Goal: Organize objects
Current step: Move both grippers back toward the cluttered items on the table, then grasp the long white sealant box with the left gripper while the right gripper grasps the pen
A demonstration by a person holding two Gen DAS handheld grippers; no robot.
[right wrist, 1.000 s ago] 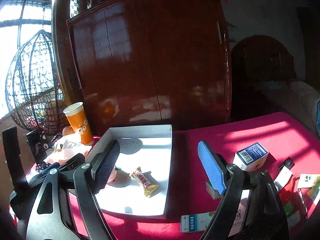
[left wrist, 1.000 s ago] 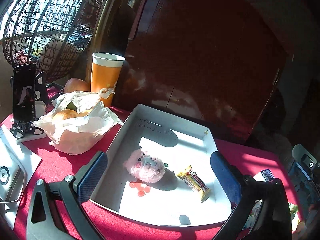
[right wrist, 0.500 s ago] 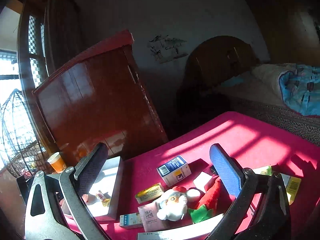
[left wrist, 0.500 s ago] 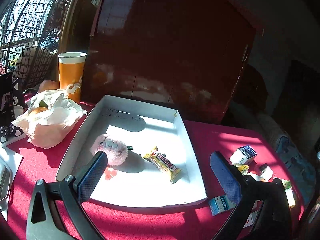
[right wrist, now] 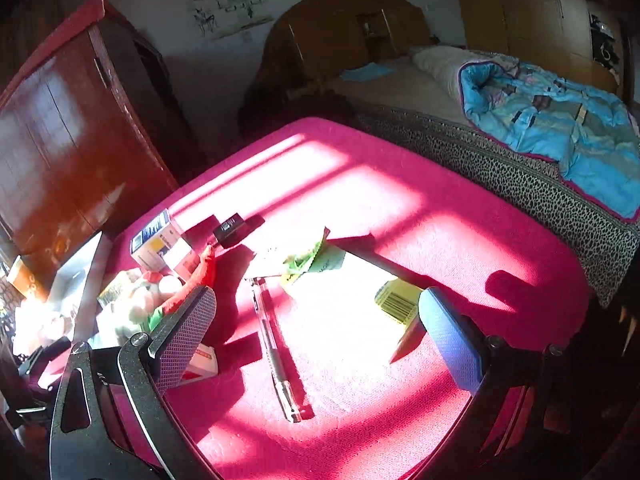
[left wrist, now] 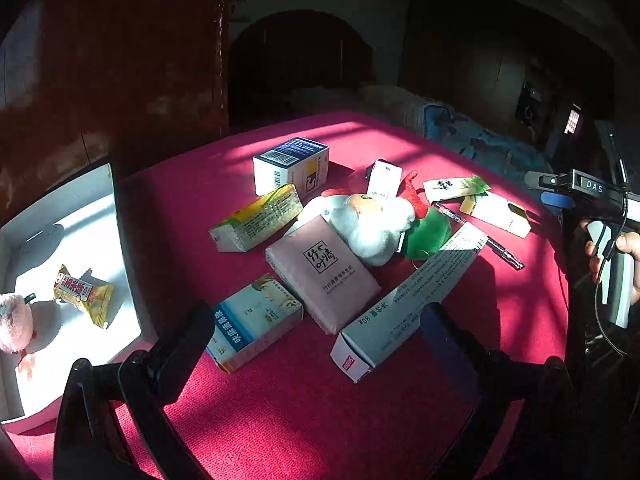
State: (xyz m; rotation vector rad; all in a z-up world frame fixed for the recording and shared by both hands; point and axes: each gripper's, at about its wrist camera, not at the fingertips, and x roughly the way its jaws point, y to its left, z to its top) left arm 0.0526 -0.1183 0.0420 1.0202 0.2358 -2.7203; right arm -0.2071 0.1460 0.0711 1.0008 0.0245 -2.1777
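A pile of small boxes lies on the red tablecloth (left wrist: pixel 304 408): a pink packet (left wrist: pixel 322 272), a blue-and-white box (left wrist: pixel 256 320), a long white box (left wrist: pixel 408 304), a yellow-green box (left wrist: pixel 256 218). A Santa plush (left wrist: pixel 372 224) lies among them. A white tray (left wrist: pixel 124 280) at the left holds a yellow snack bar (left wrist: pixel 82 292) and a pink plush (left wrist: pixel 14 322). My left gripper (left wrist: pixel 316 336) is open and empty just above the near boxes. My right gripper (right wrist: pixel 316 320) is open and empty over a clear pen (right wrist: pixel 276 344).
A blue-topped box (left wrist: pixel 290 164), a yellow barcode box (right wrist: pixel 398 300) and a green-printed sachet (right wrist: pixel 308 260) lie nearby. A dark wooden cabinet (right wrist: pixel 72 140) stands behind the table. A bed with a blue quilt (right wrist: pixel 560 124) runs along the right edge.
Both grippers swung right, away from the white tray toward the pile of boxes. The right gripper now hangs over the pen. Both stayed open and empty.
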